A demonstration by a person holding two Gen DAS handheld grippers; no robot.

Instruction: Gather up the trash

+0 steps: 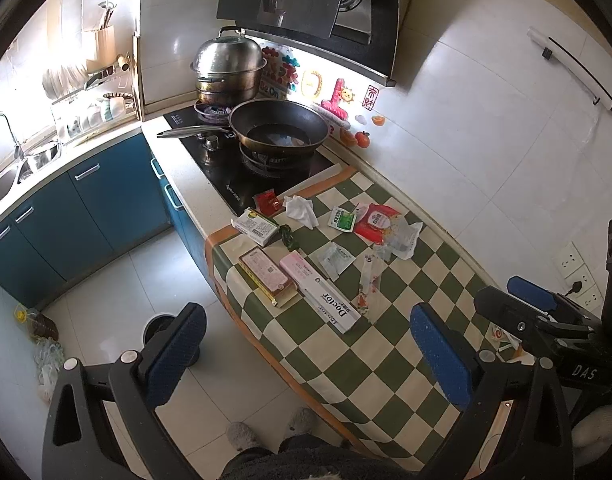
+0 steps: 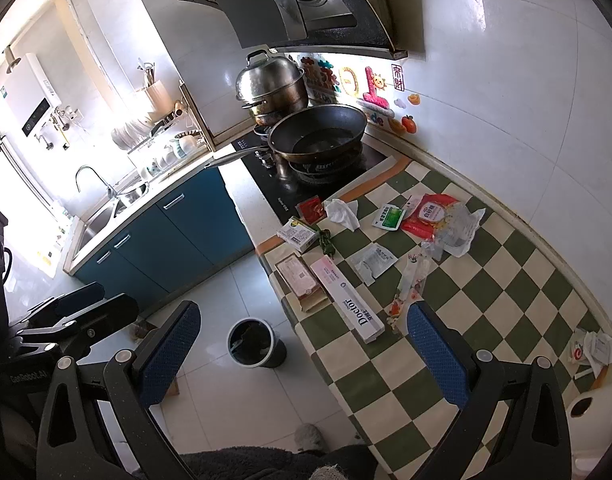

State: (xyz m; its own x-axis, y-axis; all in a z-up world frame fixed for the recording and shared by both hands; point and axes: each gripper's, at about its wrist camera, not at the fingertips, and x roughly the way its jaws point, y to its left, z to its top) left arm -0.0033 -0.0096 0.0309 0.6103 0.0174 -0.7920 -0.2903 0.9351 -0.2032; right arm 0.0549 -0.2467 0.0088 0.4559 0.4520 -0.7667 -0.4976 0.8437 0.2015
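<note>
You hold both grippers high above the worktop (image 1: pixel 386 364), a good place to survey before committing. Your left gripper (image 1: pixel 306 356) has its blue pads wide apart and holds nothing; your right gripper (image 2: pixel 306 354) is equally spread and empty.

The trash lies ahead of both grippers on the checked cloth: a long white box (image 1: pixel 322 294) nearest, a brown packet (image 1: pixel 265 276) just beside it, a striped wrapper (image 1: pixel 370 280) ahead of the left gripper's right finger. Farther off sit a crumpled tissue (image 1: pixel 301 210), a red pouch (image 1: pixel 380 220) under clear plastic, a green sachet (image 1: pixel 342 220) and a small carton (image 1: pixel 254 226).

The bin (image 2: pixel 255 342) stands on the floor between the right gripper's fingers, below the worktop edge, so each piece probably needs only a short carry. More scraps (image 2: pixel 596 350) lie off to the right gripper's right.
</note>
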